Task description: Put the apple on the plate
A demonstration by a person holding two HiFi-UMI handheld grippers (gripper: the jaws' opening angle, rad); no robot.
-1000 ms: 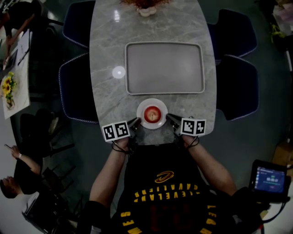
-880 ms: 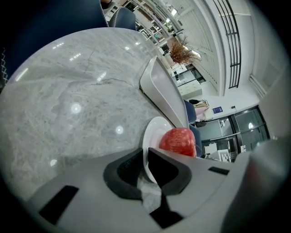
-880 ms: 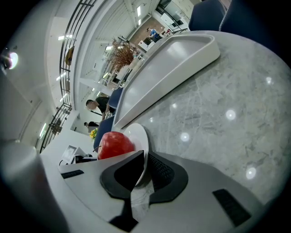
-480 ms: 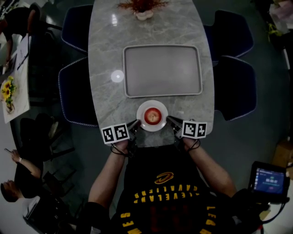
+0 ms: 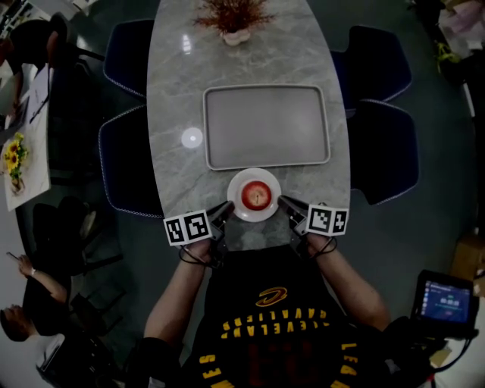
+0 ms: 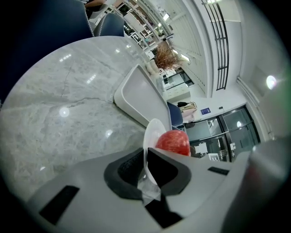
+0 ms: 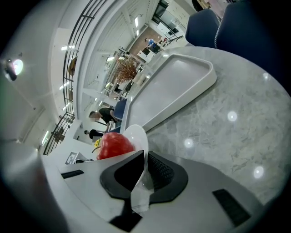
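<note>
A red apple (image 5: 255, 195) lies on a small white plate (image 5: 241, 186) near the front edge of the marble table (image 5: 174, 91). My left gripper (image 5: 226, 209) is shut on the plate's left rim and my right gripper (image 5: 283, 201) is shut on its right rim. In the left gripper view the plate (image 6: 152, 132) passes edge-on between the dark pads (image 6: 129, 166) of that gripper (image 6: 146, 167), with the apple (image 6: 173, 142) just beyond. The right gripper view shows the same: plate (image 7: 136, 135) in the right gripper (image 7: 144, 170), apple (image 7: 113, 144) behind it. Whether the plate touches the table cannot be told.
A large empty grey tray (image 5: 265, 126) lies just beyond the plate, also in the left gripper view as the tray (image 6: 141, 98) and in the right gripper view as the tray (image 7: 175, 84). A vase of dried flowers (image 5: 231, 19) stands at the far end. Dark blue chairs (image 5: 383, 151) flank the table.
Both grippers keep their hold on the plate's rim. The plate with the apple has edged slightly away from the table's front edge toward the tray, and the head view has shifted.
</note>
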